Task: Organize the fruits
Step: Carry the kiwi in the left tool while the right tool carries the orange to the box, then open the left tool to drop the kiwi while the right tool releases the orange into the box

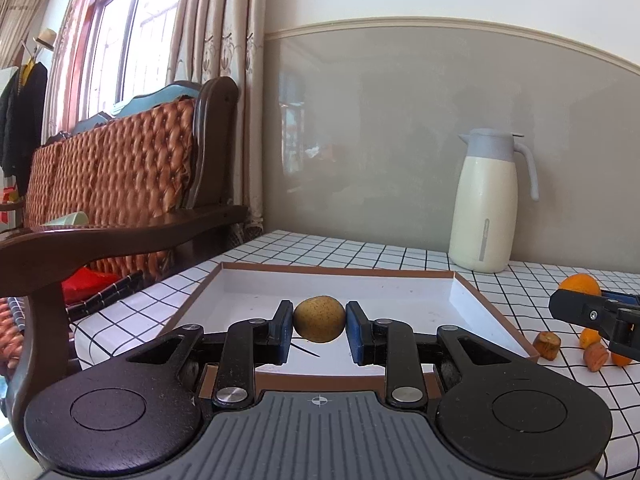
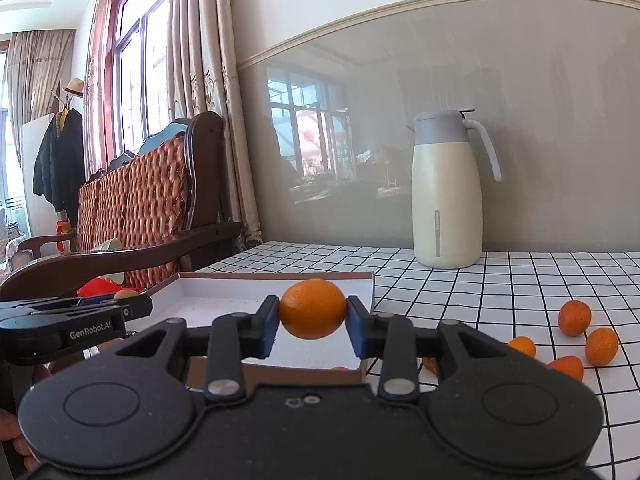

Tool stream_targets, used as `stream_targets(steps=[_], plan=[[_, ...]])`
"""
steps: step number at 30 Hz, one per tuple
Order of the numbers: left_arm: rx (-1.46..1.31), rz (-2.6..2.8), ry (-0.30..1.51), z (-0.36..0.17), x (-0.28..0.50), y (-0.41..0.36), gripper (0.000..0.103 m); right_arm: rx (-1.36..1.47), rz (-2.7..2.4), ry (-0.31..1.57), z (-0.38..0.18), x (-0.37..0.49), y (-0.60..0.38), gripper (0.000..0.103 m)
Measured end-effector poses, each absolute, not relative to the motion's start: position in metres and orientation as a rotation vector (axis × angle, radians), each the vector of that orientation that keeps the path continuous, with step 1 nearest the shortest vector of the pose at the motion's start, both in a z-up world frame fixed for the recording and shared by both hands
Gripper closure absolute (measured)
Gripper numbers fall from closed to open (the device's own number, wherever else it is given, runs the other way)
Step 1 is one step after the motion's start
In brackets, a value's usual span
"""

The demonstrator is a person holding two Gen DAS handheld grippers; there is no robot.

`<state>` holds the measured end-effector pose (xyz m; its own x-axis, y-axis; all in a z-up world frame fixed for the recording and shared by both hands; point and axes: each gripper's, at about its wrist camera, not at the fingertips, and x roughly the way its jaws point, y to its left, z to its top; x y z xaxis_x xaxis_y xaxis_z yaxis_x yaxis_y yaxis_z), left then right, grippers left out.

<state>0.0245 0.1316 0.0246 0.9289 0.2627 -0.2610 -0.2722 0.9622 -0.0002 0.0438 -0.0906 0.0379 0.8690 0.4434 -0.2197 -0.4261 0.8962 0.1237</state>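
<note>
Both grippers have fruit right now. The left gripper [image 1: 319, 326] has its blue-padded fingers [image 1: 285, 330] clamped on a brownish speckled fruit [image 1: 319, 319], dead centre of the left wrist view, held over the tray [image 1: 460, 304]. The tray is a shallow white box with brown edges sitting on the checked tabletop [image 1: 520, 280], and the white floor I can see looks bare apart from a thin dark sliver near the front; part of it is hidden behind the gripper. The right gripper [image 2: 313, 322] is pinching an orange [image 2: 313, 309] between its fingers, centre of the right wrist view, hanging above the tray's right front corner [image 2: 370, 284]. Loose oranges [image 2: 574, 317] sit on the tabletop at lower right of that frame. In the left view a couple of brown chunks [image 1: 547, 345] lie just beside the tray's right edge. A cream jug [image 2: 446, 200] stands at the back by the wall.
</note>
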Motion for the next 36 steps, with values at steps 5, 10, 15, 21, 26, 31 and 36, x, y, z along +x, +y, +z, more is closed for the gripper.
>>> stream_targets(steps=[5, 10, 15, 21, 26, 31, 36], plan=[[-0.034, 0.298, 0.246, 0.028, 0.026, 0.142, 0.074, 0.071, 0.450, 0.242, 0.037, 0.049, -0.083, 0.076], [-0.009, 0.327, 0.235, 0.031, 0.030, 0.152, 0.074, 0.085, 0.448, 0.241, 0.037, 0.057, -0.077, 0.076], [0.007, 0.349, 0.235, 0.032, 0.037, 0.164, 0.074, 0.071, 0.448, 0.240, 0.036, 0.063, -0.070, 0.076], [-0.001, 0.355, 0.262, 0.028, 0.049, 0.175, 0.074, 0.068, 0.447, 0.265, 0.033, 0.073, -0.060, 0.076], [-0.013, 0.358, 0.268, 0.025, 0.056, 0.181, 0.074, 0.066, 0.435, 0.264, 0.033, 0.082, -0.056, 0.076], [-0.024, 0.367, 0.286, 0.021, 0.065, 0.188, 0.074, 0.065, 0.424, 0.276, 0.032, 0.095, -0.052, 0.076], [-0.041, 0.378, 0.311, 0.017, 0.076, 0.195, 0.074, 0.073, 0.412, 0.311, 0.027, 0.108, -0.049, 0.076]])
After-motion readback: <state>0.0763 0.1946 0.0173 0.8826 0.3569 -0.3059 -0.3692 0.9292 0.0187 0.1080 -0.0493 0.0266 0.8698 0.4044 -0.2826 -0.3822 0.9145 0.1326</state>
